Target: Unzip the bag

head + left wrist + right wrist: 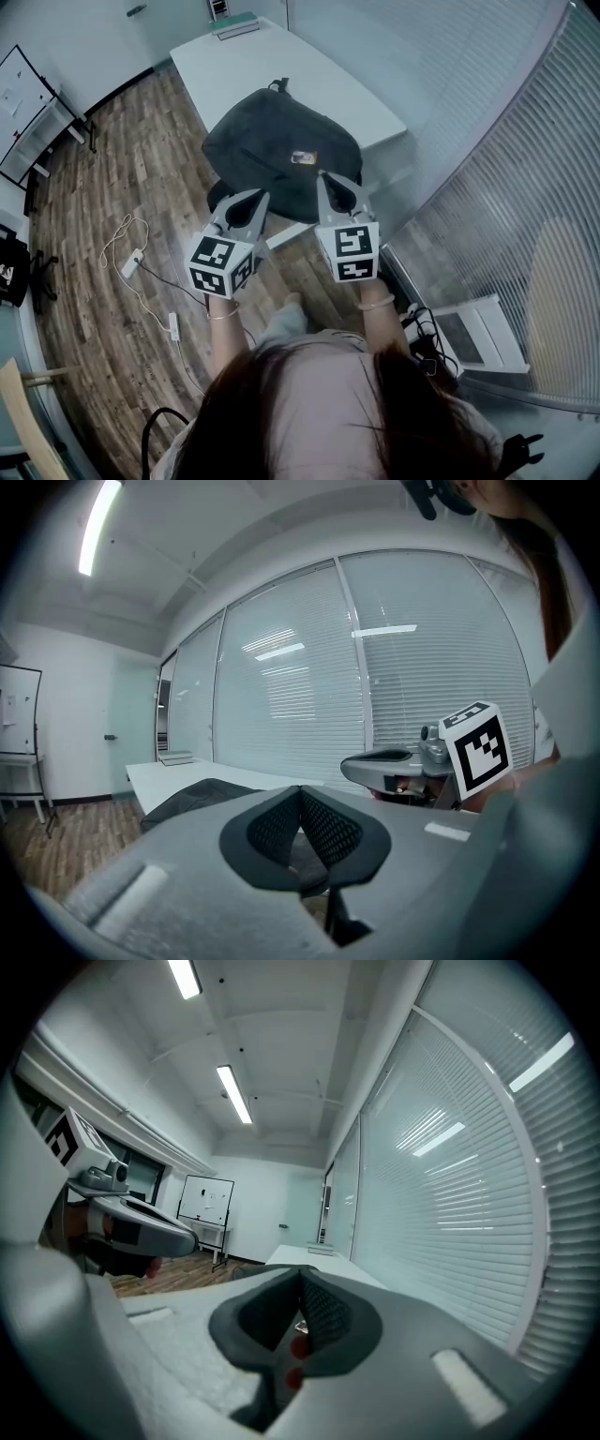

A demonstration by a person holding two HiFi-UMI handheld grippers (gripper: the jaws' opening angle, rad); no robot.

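A black backpack (277, 150) lies flat on the white table (225, 70), close to its near edge, with a small tag (303, 157) on top. My left gripper (260, 198) hovers over the bag's near left edge, its jaws shut and empty. My right gripper (325, 179) hangs beside it over the bag's near right part, shut on nothing. In the left gripper view the mesh pads (323, 829) meet, with the bag (192, 797) beyond them and the right gripper (389, 764) alongside. The right gripper view shows its pads (323, 1312) together and the left gripper (131, 1224) at the left.
A stack of books (234, 23) rests at the table's far end. White cables and a power strip (131, 262) trail across the wooden floor on the left. A whiteboard (23, 98) stands far left. A glass wall with blinds (487, 122) runs along the right.
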